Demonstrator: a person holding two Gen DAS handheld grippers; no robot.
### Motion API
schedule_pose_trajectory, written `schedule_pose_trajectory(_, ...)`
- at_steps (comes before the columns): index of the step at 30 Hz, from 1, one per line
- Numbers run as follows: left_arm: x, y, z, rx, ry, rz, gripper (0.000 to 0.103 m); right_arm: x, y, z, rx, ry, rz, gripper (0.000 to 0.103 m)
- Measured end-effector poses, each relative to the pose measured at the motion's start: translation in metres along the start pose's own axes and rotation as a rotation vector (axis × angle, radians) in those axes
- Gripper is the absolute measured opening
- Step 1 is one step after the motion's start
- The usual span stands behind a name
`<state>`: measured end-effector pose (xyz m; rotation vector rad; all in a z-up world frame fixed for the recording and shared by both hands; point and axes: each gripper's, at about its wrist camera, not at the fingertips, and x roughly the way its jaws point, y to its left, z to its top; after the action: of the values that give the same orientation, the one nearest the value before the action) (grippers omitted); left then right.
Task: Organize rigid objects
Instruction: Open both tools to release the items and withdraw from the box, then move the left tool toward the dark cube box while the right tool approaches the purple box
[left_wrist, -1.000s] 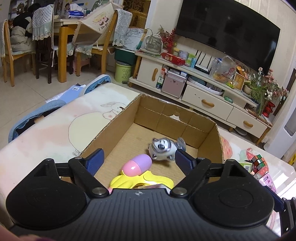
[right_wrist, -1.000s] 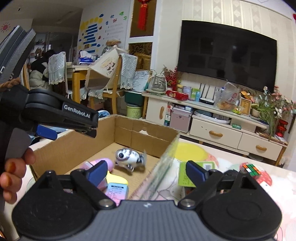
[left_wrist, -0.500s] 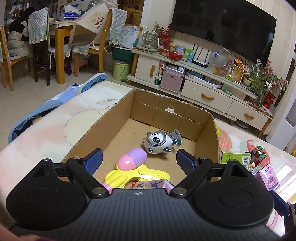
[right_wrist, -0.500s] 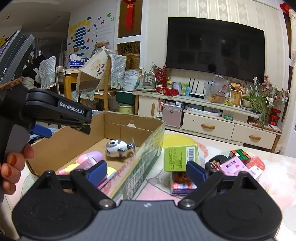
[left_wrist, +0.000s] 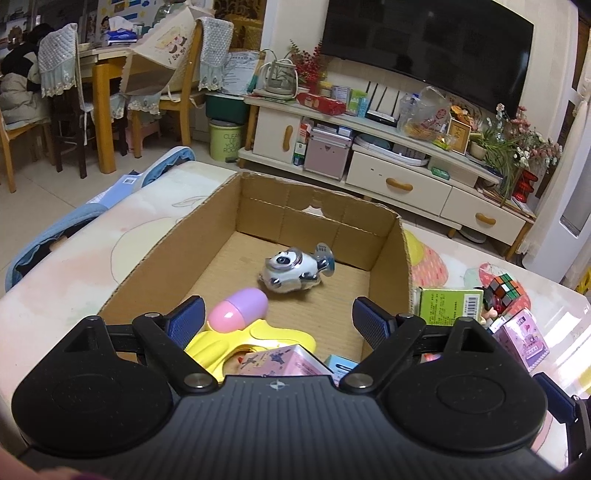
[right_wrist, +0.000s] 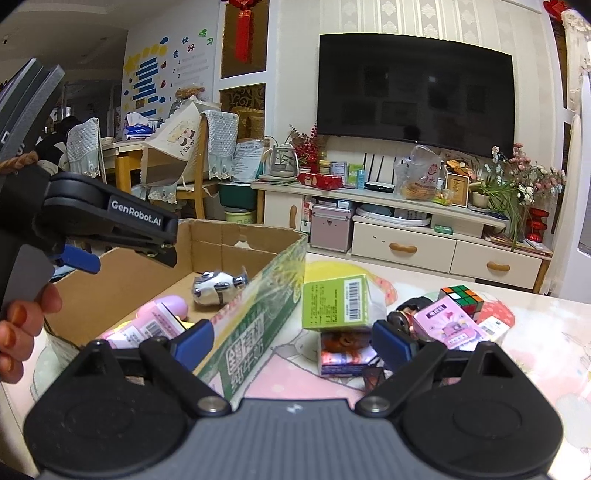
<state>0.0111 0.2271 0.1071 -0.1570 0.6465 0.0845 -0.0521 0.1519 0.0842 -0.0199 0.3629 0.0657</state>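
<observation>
An open cardboard box (left_wrist: 199, 236) (right_wrist: 258, 306) sits on the table. Inside lie a silver-white fish toy (left_wrist: 293, 267) (right_wrist: 218, 286), a pink-purple capsule (left_wrist: 238, 308), a yellow toy (left_wrist: 258, 338) and a pink carton (right_wrist: 147, 325). My left gripper (left_wrist: 275, 319) hovers open over the box's near end, holding nothing. My right gripper (right_wrist: 291, 341) is open at the box's right wall, facing a pile outside it: a green box (right_wrist: 334, 301) (left_wrist: 448, 306), a small pink-red packet (right_wrist: 341, 350), a doll figure (right_wrist: 404, 314), a pink box (right_wrist: 445, 325) (left_wrist: 524, 341) and a Rubik's cube (right_wrist: 461, 297) (left_wrist: 504, 290).
The table wears a pale cartoon-print cloth (left_wrist: 85, 258). Beyond it stands a TV cabinet (left_wrist: 399, 177) with clutter, and chairs at a dining table (left_wrist: 110, 85) to the far left. A person's hand (right_wrist: 22, 325) holds the left gripper's handle.
The right gripper has shifted rightward, away from the box interior toward the pile of small boxes. The left gripper has only rolled slightly; the box contents lie as before.
</observation>
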Motion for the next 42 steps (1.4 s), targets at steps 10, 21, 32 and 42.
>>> schedule_pose_trajectory(10,0.004,-0.003,0.0,0.043,0.0,-0.03,0.103,-0.003,-0.017,-0.006,0.023,0.003,-0.023,0.092)
schedule_pose_trajectory(21,0.004,-0.003,-0.001,0.097,-0.009,-0.059,0.103,-0.002,-0.04,-0.011,0.053,0.01,-0.06,0.092)
schedule_pose_trajectory(32,0.002,-0.007,-0.001,0.147,-0.04,-0.091,0.103,-0.001,-0.071,-0.017,0.098,0.006,-0.109,0.092)
schedule_pose_trajectory(42,0.004,-0.017,-0.005,0.192,-0.059,-0.166,0.103,0.008,-0.108,-0.026,0.14,0.028,-0.182,0.092)
